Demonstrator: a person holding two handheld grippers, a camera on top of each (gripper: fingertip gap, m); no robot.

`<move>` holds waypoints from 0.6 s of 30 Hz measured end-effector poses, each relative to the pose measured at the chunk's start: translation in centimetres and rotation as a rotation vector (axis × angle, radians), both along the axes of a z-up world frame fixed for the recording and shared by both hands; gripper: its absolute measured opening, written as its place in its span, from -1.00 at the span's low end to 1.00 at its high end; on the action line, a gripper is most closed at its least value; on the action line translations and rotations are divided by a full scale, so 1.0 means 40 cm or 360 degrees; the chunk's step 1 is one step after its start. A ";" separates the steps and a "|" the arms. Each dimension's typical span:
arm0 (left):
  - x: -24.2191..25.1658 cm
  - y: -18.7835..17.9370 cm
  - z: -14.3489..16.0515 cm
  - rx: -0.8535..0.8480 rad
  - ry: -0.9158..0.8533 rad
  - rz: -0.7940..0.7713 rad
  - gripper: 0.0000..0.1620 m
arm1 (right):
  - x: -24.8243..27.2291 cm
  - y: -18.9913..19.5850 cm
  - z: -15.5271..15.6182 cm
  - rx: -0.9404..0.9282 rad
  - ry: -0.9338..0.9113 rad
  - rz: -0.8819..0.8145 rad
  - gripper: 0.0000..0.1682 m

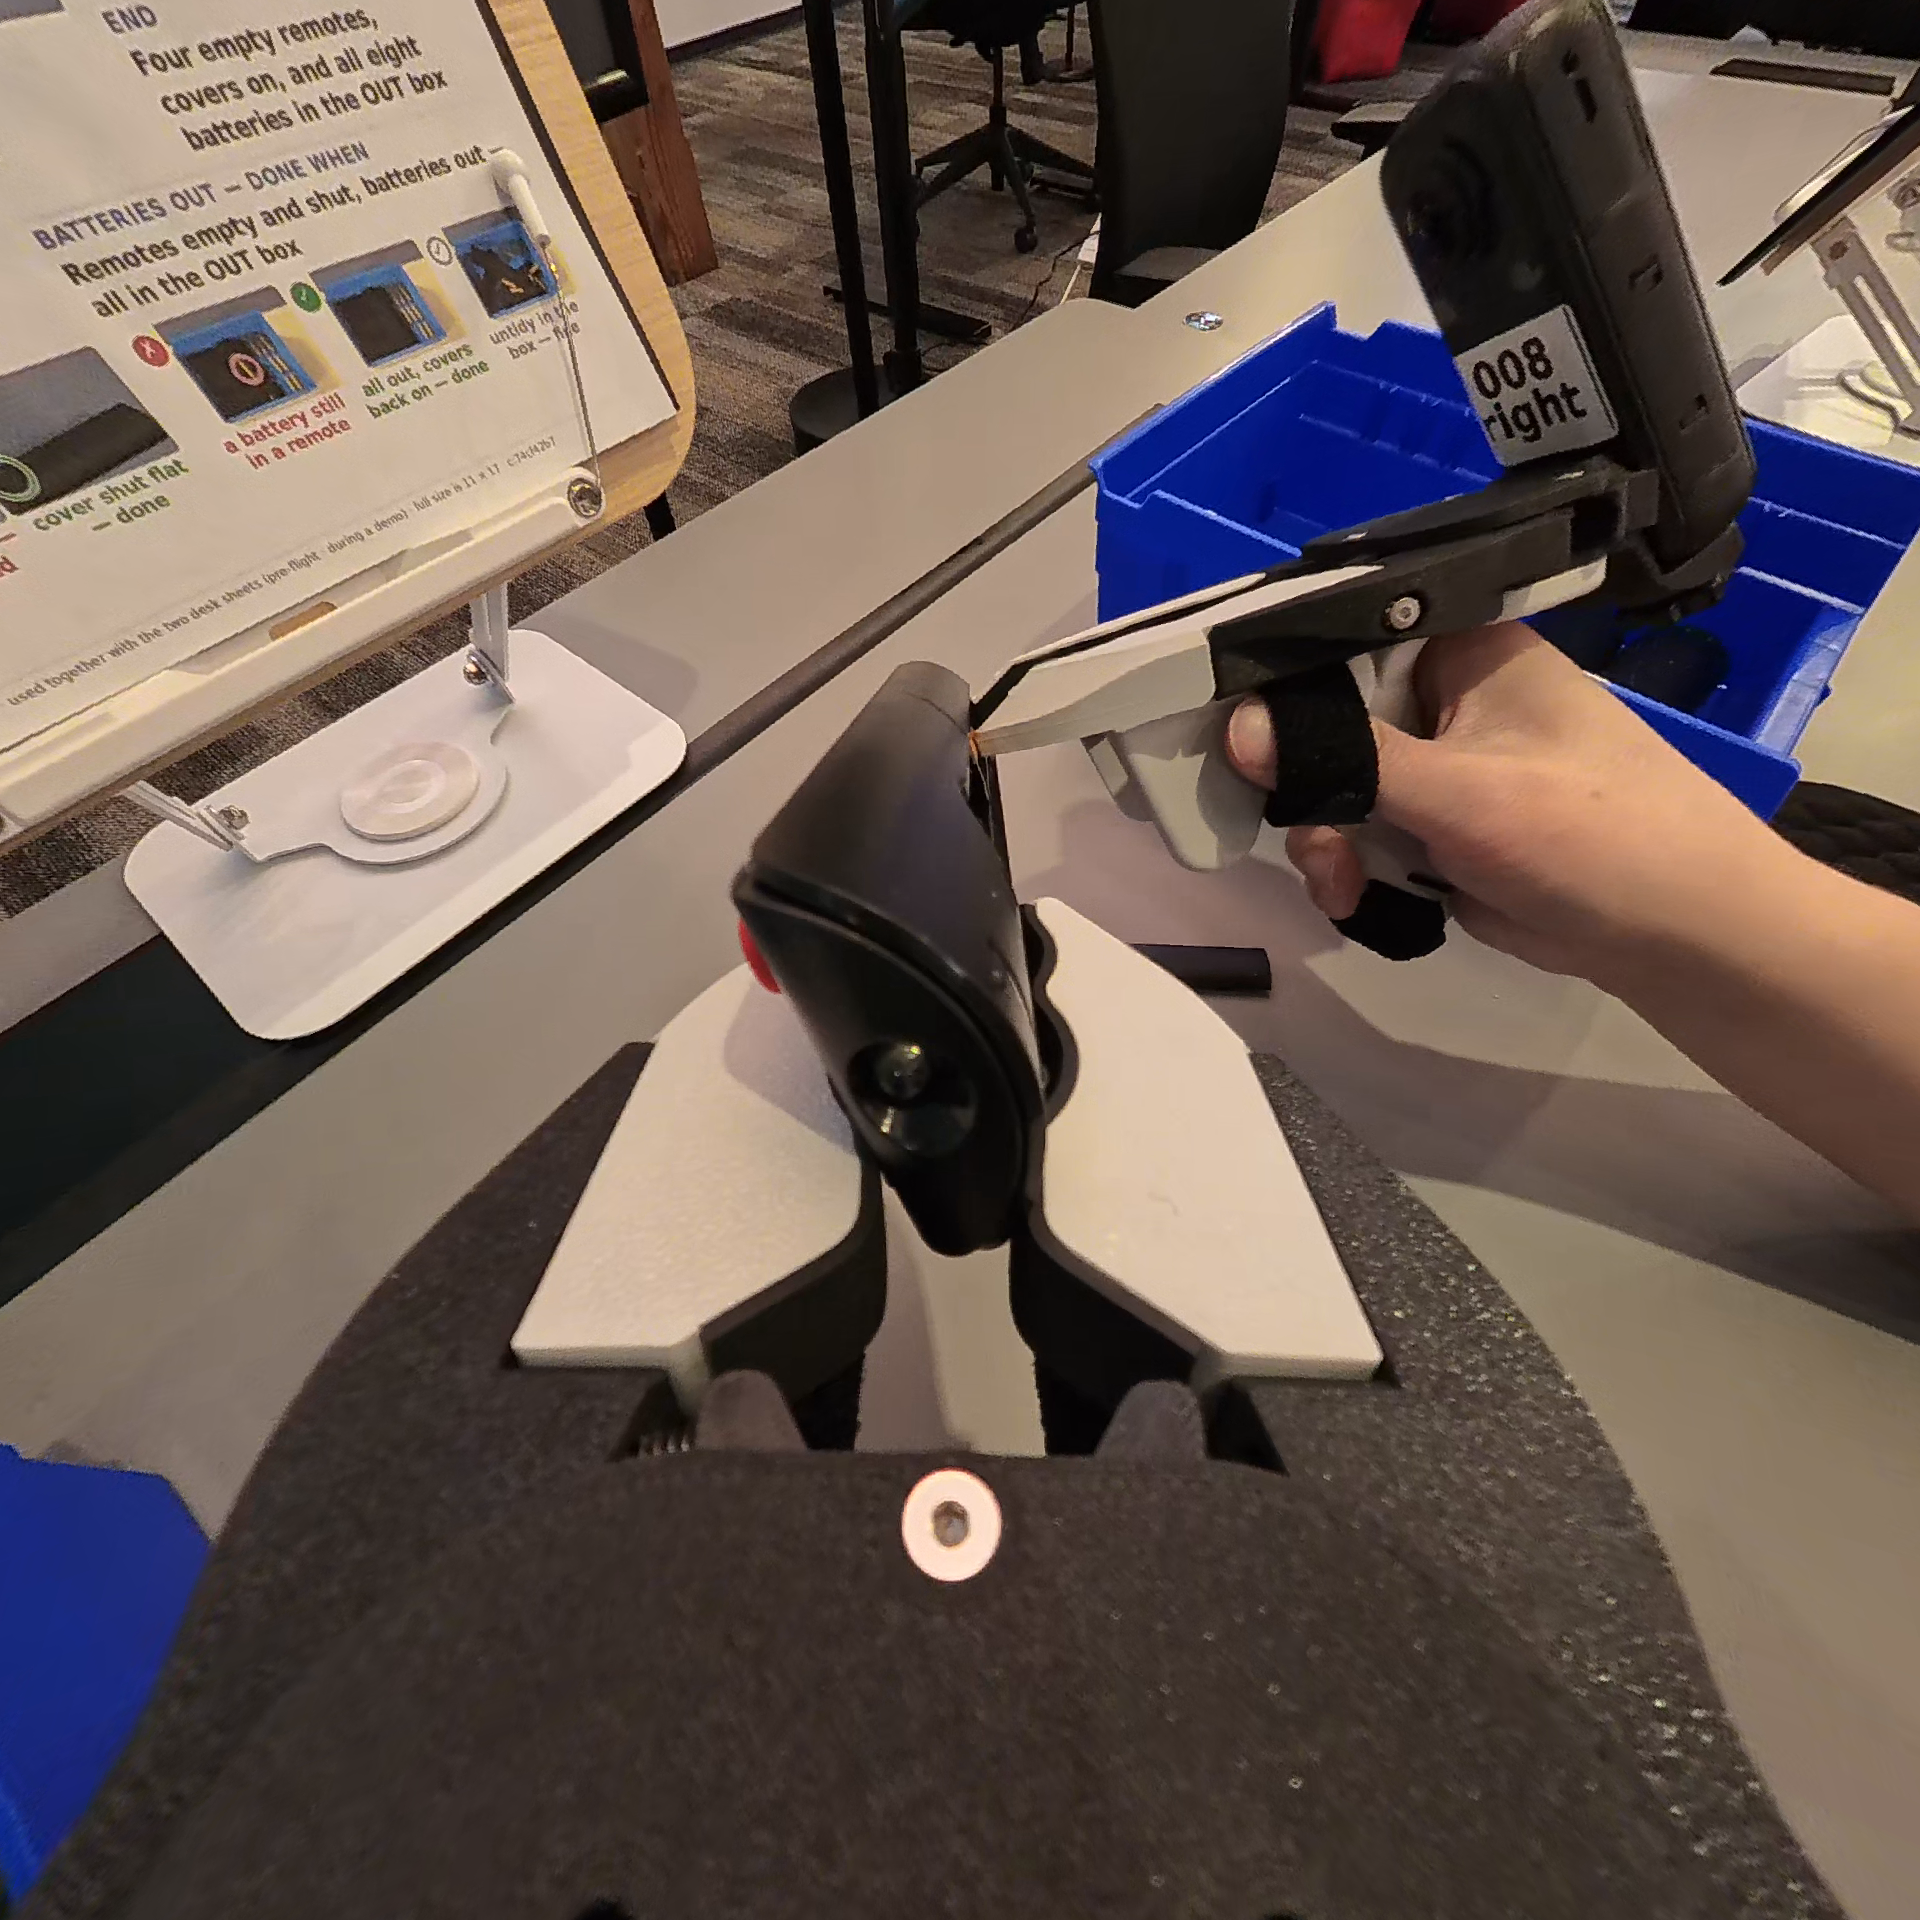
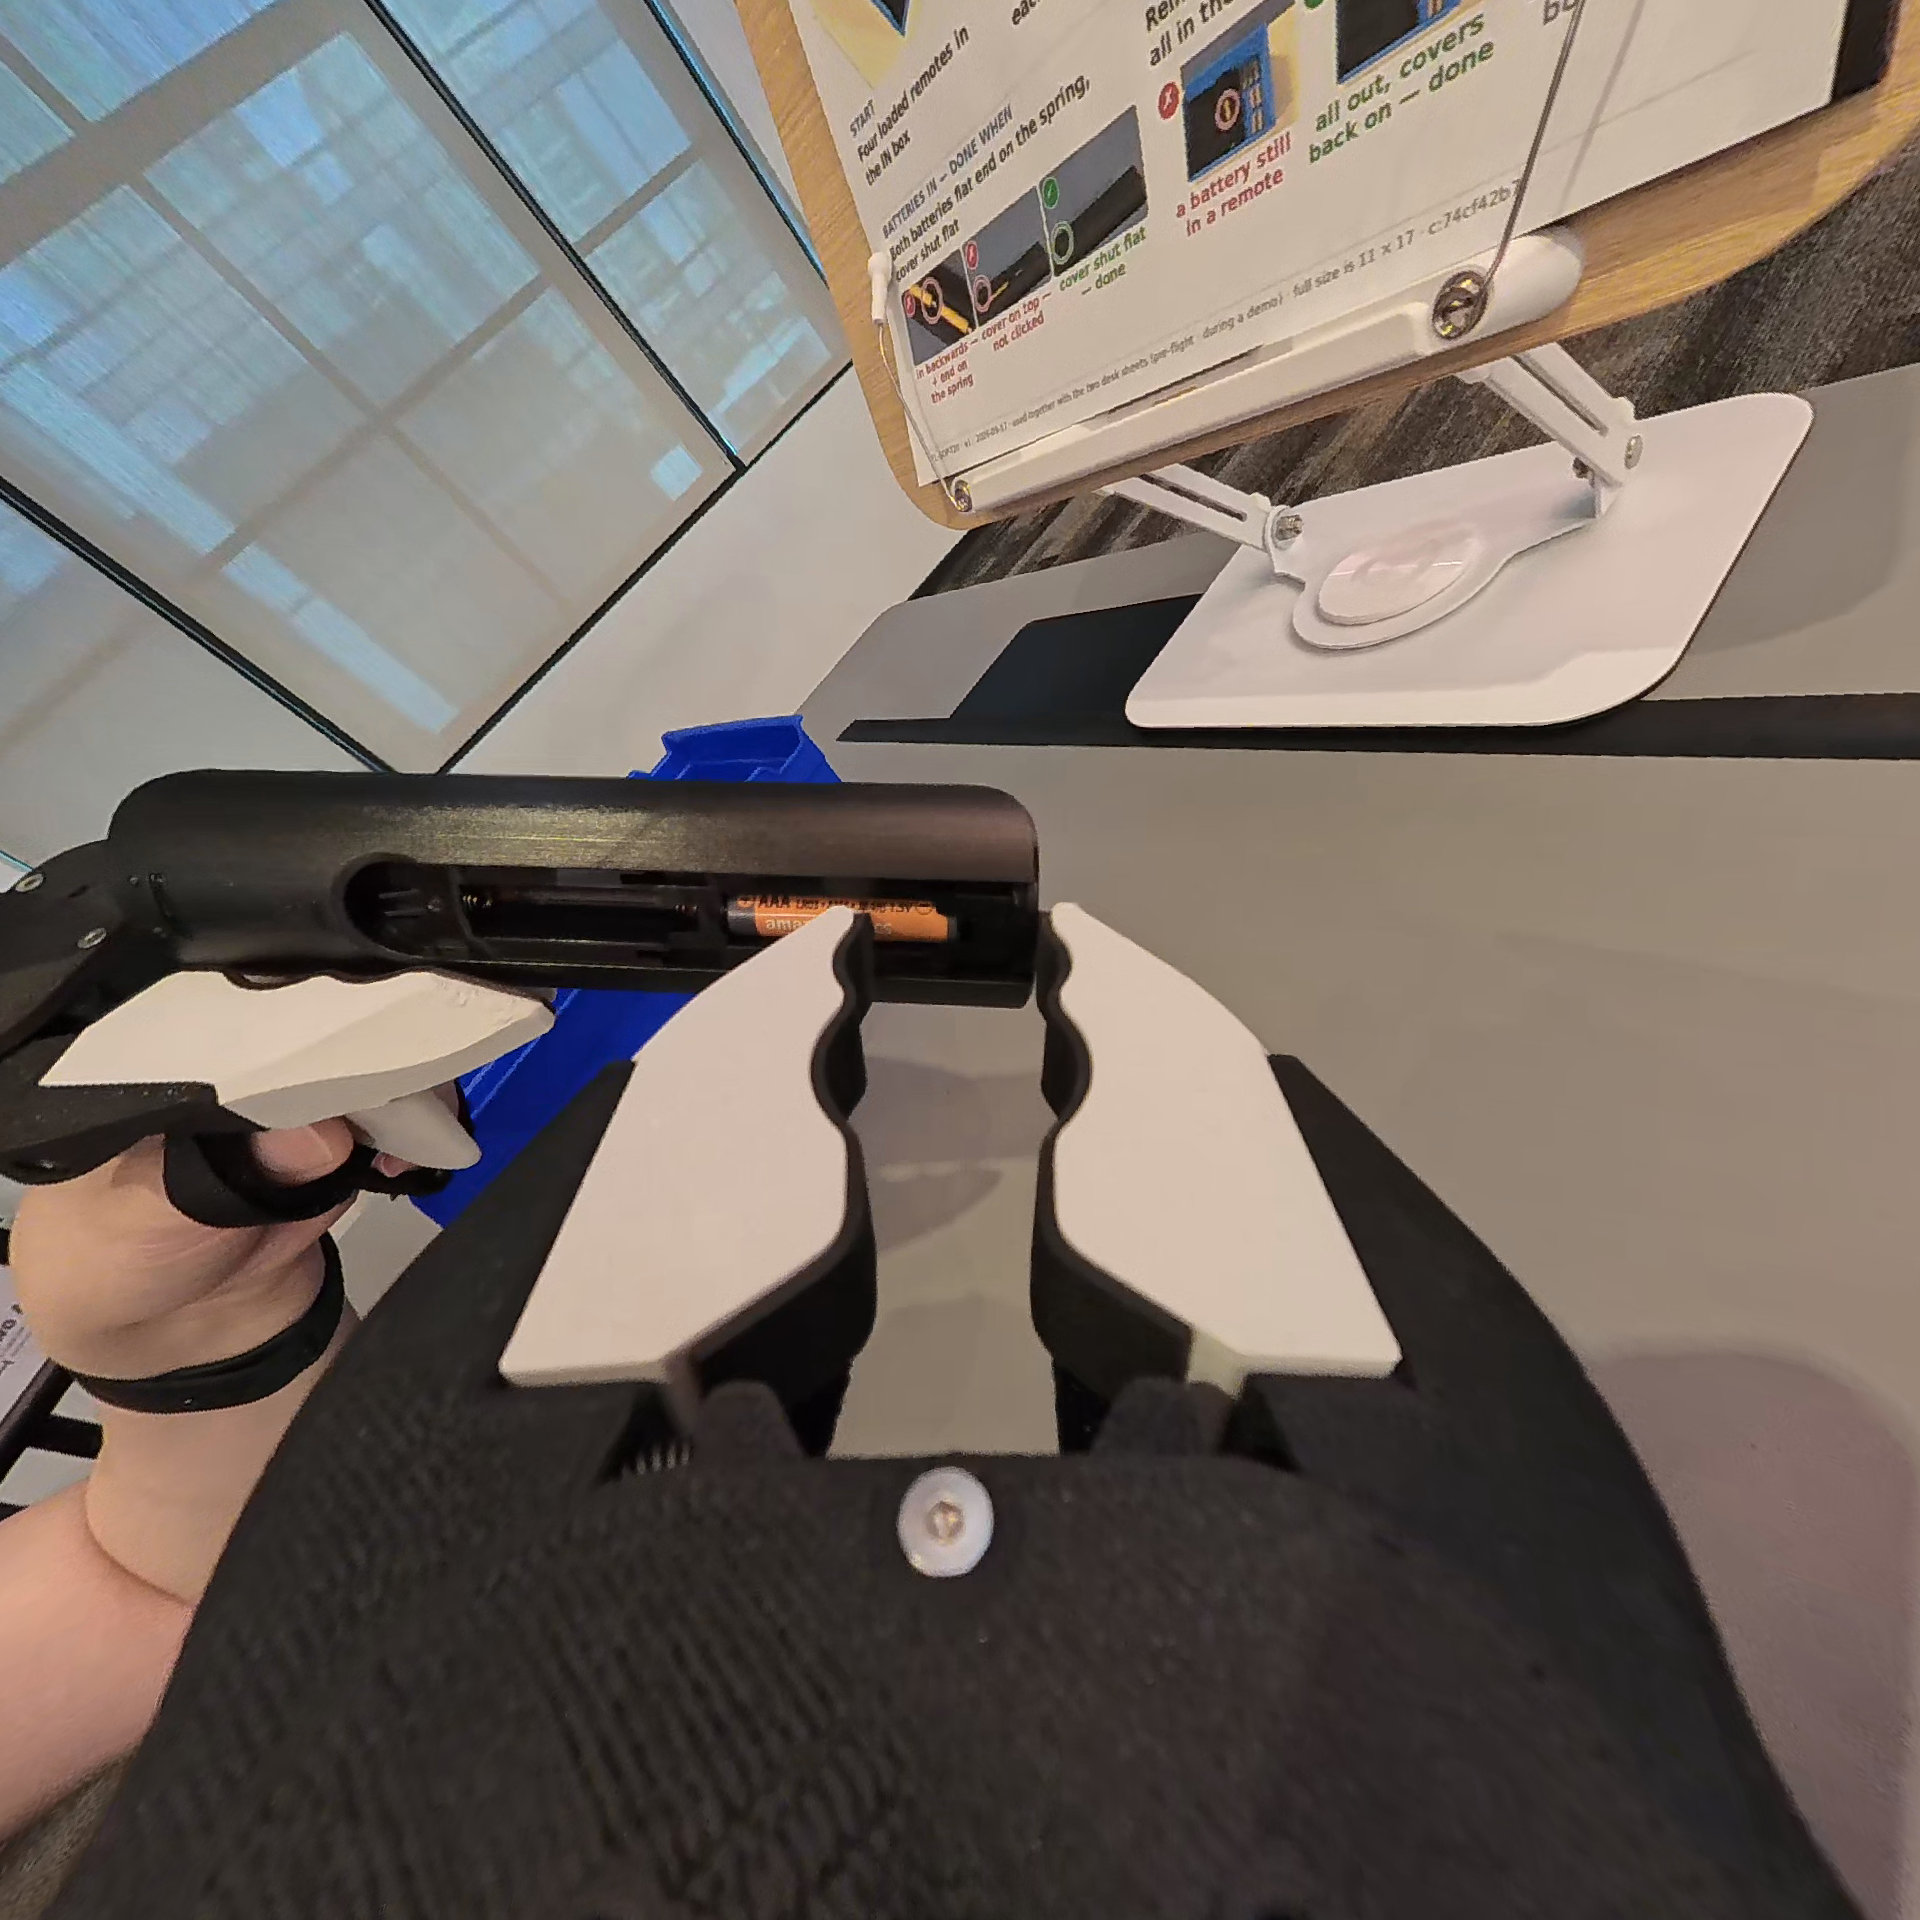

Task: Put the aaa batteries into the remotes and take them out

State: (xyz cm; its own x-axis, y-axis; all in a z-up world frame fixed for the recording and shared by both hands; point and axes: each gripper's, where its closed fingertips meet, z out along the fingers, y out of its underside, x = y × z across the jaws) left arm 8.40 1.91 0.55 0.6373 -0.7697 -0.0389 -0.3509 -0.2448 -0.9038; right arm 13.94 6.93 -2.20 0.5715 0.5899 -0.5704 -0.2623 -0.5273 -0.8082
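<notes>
1. Step in hand, by my read: battery work on one remote [image 2: 582, 883]. Its cover is off and the compartment faces your right gripper [image 2: 951, 940]. One orange AAA battery [image 2: 836, 920] sits in the slot near the free end; the other slot looks empty. Can't tell insert from extract.
2. Your left gripper [image 1: 951, 1049] is clamped on the remote's other end, holding it up off the grey table [image 1: 1558, 1455] — jaws pinching the body on both sides.
3. Right gripper: jaws spread partway, nothing between them. One fingertip [image 2: 831, 935] overlaps the battery; contact unclear from that view. The left wrist view shows the tips right at the remote's edge.
4. Next move needs a fine tip placement on the battery, plus a steady left hold so the remote doesn't twist.
5. A dark strip [image 1: 1205, 968] on the table may be the cover — unsure. Blue bin [image 1: 1299, 488] is behind your right hand [image 1: 1538, 821].
</notes>
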 end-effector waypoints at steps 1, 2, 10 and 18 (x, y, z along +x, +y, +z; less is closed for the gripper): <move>-0.001 0.000 0.002 0.0001 -0.0005 -0.0002 -0.71 | 0.000 -0.001 0.003 0.0011 0.0002 -0.0005 -0.63; -0.001 -0.001 0.004 0.0002 -0.0010 -0.0004 -0.71 | 0.000 -0.001 0.006 0.0021 0.0004 -0.0009 -0.63; 0.001 -0.010 0.021 0.0008 -0.0060 -0.0023 -0.70 | 0.005 -0.010 0.029 0.0111 -0.0027 -0.0026 -0.63; 0.011 -0.015 0.020 0.0000 -0.0090 -0.0033 -0.70 | 0.016 -0.015 0.031 0.0109 -0.0097 -0.0030 -0.63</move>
